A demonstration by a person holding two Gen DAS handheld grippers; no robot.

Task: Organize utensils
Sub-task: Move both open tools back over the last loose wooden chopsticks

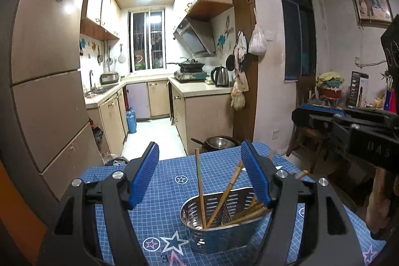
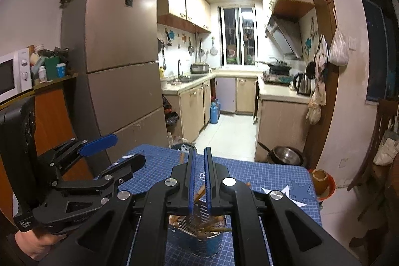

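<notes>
Right tool (image 2: 200,181): pads nearly together, thin gap, nothing visibly clamped. It hangs right above the metal holder (image 2: 199,238), which sits on the blue bench (image 2: 261,176) just below and ahead of the tips. Chopsticks (image 2: 199,191) poke up behind the pads, leaning at mixed angles.

Left tool (image 1: 199,178): pads wide apart, empty, holder (image 1: 219,221) low between them and skewed toward the right pad. Chopsticks (image 1: 200,188) are inside it; one is near upright, the rest lean right, long axes roughly up-and-right.

Judgement: right tool is nearer and already over the sticks; the left is better placed to steady the holder.
</notes>
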